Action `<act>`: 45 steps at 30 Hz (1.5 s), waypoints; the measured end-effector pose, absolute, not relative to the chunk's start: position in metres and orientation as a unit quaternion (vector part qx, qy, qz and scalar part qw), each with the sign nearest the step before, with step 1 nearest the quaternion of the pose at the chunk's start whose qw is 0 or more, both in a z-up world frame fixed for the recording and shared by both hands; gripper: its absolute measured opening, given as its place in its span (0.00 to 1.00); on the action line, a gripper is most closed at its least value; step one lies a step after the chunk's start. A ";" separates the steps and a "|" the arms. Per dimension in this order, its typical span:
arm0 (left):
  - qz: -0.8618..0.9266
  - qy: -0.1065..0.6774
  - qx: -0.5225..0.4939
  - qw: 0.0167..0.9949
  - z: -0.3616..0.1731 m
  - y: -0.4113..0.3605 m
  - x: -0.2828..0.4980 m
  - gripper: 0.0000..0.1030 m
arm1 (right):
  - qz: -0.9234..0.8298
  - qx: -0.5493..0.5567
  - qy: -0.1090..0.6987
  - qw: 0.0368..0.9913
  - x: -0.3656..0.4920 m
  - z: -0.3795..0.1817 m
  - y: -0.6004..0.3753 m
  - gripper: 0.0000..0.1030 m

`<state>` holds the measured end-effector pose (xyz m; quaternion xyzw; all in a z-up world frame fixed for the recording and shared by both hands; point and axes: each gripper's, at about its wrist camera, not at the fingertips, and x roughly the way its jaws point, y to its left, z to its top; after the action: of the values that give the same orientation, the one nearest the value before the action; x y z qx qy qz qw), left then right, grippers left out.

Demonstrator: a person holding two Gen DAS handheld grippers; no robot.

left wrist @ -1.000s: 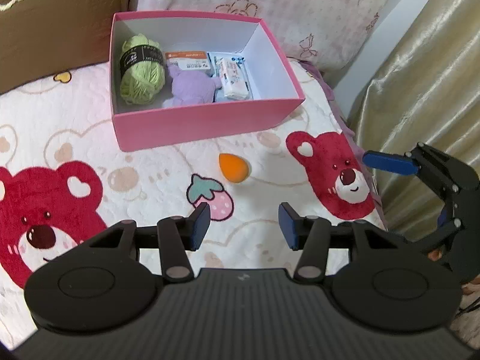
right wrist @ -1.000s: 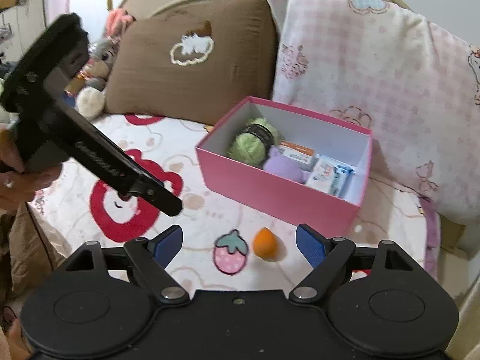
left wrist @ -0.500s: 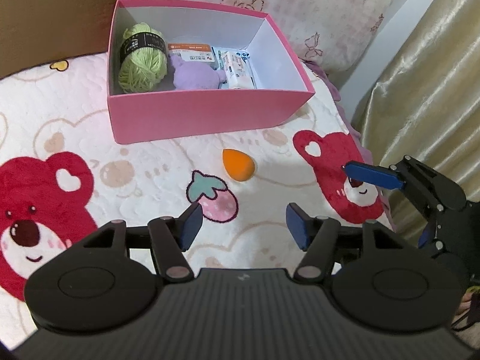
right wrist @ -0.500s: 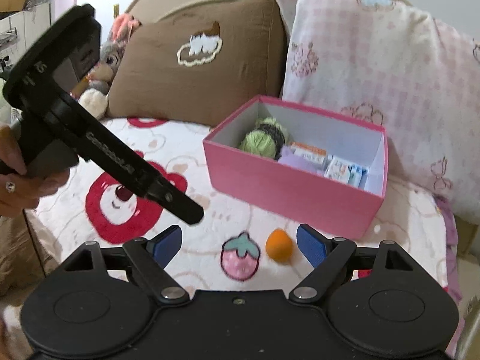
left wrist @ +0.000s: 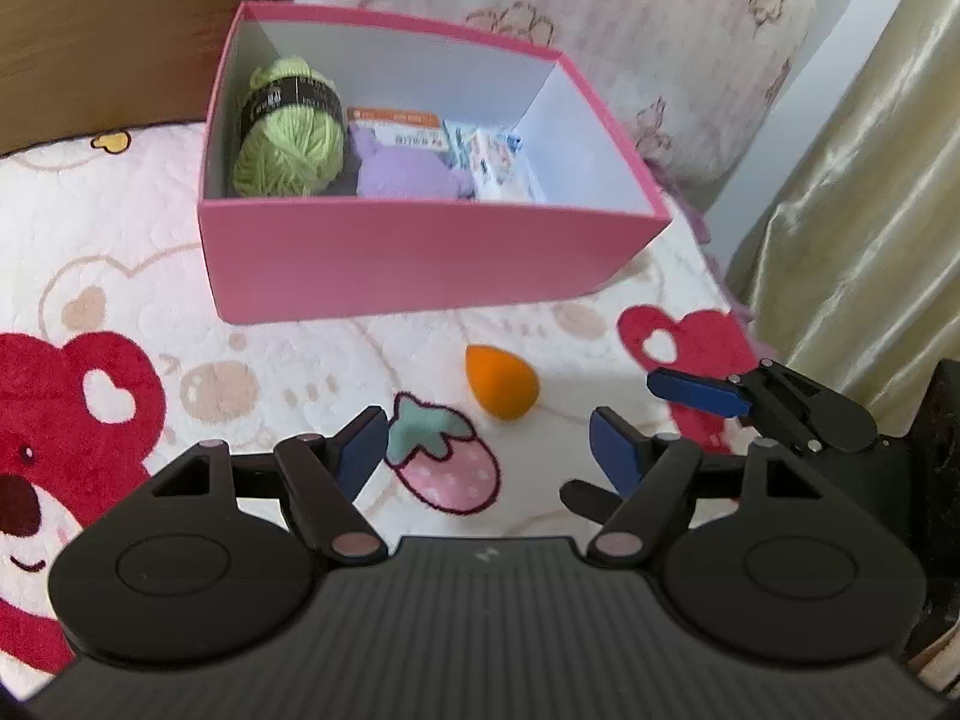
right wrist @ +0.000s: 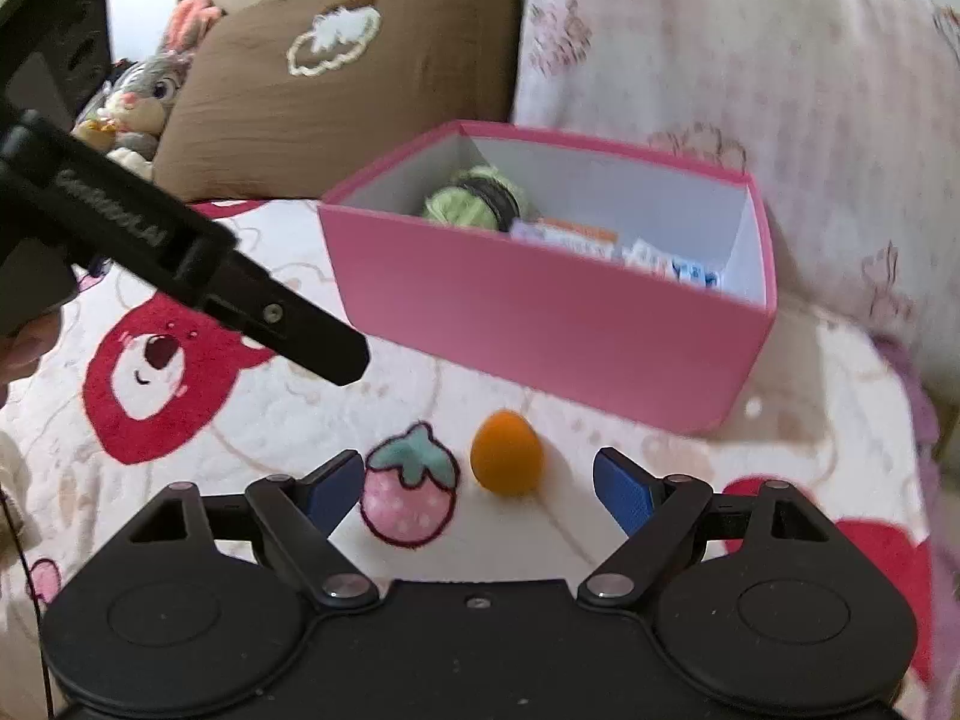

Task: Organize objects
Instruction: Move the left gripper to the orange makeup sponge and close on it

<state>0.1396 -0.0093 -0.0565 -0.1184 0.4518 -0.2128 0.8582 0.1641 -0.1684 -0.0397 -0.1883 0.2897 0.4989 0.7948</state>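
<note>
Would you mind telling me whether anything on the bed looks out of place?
Yes: the orange sponge lies loose on the blanket, in front of the pink box that holds the green yarn and other items.

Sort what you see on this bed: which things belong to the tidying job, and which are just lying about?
Part of the job:
- orange makeup sponge
- pink box
- green yarn
- purple plush

Just lying about:
- brown pillow
- bunny toy
- curtain
</note>
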 end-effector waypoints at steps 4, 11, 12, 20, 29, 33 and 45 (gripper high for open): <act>-0.215 0.453 -0.139 0.854 -0.073 -0.014 0.143 0.74 | 0.485 -0.204 0.286 0.801 0.166 -0.059 -0.165 0.84; -0.177 0.440 -0.138 0.870 -0.105 -0.025 0.154 0.75 | 0.474 -0.201 0.301 0.803 0.173 -0.088 -0.147 0.84; -0.176 0.440 -0.136 0.870 -0.109 -0.028 0.155 0.75 | 0.480 -0.194 0.306 0.799 0.174 -0.091 -0.143 0.84; -0.172 0.434 -0.071 0.882 -0.126 -0.057 0.160 0.77 | 0.486 -0.168 0.306 0.801 0.182 -0.107 -0.146 0.84; -0.177 0.403 -0.086 0.894 -0.130 -0.057 0.163 0.77 | 0.511 -0.133 0.287 0.799 0.189 -0.114 -0.146 0.82; -0.182 0.391 -0.085 0.898 -0.130 -0.058 0.163 0.76 | 0.510 -0.139 0.285 0.800 0.190 -0.112 -0.143 0.70; -0.203 0.381 -0.107 0.896 -0.129 -0.065 0.161 0.30 | 0.493 -0.130 0.292 0.809 0.194 -0.110 -0.151 0.39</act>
<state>0.1608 -0.0648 -0.1287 -0.1069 0.3808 -0.2025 0.8959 0.1941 -0.1505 -0.1104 -0.1304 0.2917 0.4929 0.8093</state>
